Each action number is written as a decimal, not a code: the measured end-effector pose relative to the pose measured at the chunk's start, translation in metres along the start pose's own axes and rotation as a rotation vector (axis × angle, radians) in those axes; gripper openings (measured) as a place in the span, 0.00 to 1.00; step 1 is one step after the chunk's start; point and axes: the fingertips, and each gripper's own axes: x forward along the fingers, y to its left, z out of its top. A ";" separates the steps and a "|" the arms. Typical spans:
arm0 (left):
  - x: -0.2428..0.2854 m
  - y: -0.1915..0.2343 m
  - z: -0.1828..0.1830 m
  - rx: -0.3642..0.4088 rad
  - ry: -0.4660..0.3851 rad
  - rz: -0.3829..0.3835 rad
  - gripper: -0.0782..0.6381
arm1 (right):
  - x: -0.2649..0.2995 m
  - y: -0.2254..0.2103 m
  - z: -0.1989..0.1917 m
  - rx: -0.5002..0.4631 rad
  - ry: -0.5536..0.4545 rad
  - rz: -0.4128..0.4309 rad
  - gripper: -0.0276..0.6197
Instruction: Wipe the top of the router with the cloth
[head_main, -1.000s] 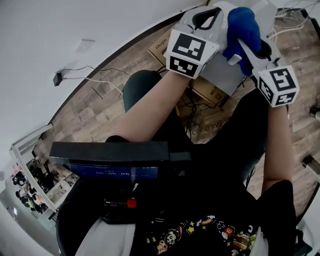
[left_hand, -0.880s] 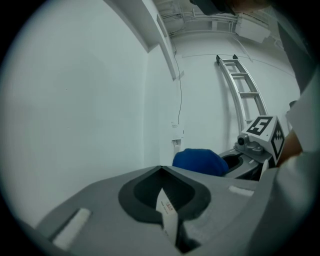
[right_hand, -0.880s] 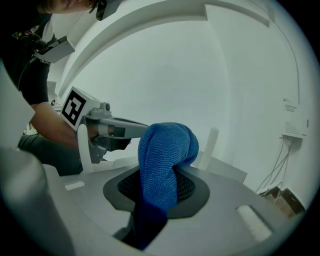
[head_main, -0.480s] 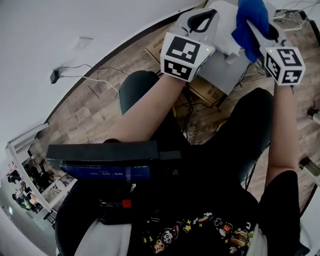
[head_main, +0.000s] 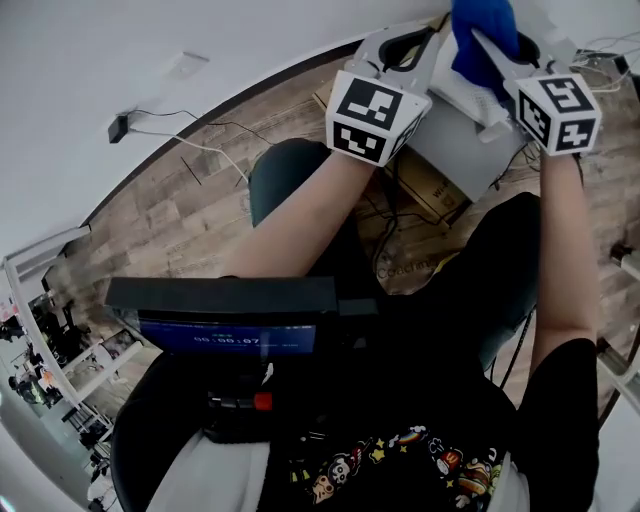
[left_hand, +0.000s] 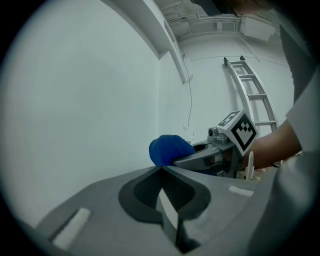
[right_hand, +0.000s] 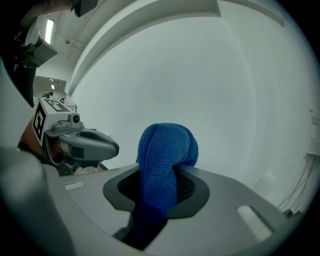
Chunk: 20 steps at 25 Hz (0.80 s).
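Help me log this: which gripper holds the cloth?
The right gripper: its jaws clamp the blue cloth; the left gripper's jaws are shut on nothing.

I was working in what looked like a bare office or lab workroom: a plain white wall (head_main: 150, 50) met a grey-brown wood-plank floor (head_main: 190, 215) along a dark skirting strip (head_main: 250, 95). Loose thin cables (head_main: 205, 150) trailed across the boards, and printed brown cardboard boxes (head_main: 425, 190) sat on them beside a dark round seat (head_main: 290, 170). White open shelves (head_main: 45, 330) crowded with small items stood to one side, a metal ladder (left_hand: 255, 95) leaned on a wall, and pipe runs (left_hand: 200, 22) crossed the ceiling.
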 end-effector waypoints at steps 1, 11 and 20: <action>-0.002 0.003 0.001 -0.002 -0.002 0.003 0.11 | 0.003 0.004 0.004 0.002 -0.005 0.017 0.24; -0.005 0.006 0.010 0.007 -0.025 -0.007 0.11 | -0.006 0.024 0.017 0.028 -0.063 0.060 0.24; 0.037 -0.030 0.003 0.028 0.003 -0.051 0.11 | -0.033 -0.008 -0.012 0.068 -0.086 -0.053 0.24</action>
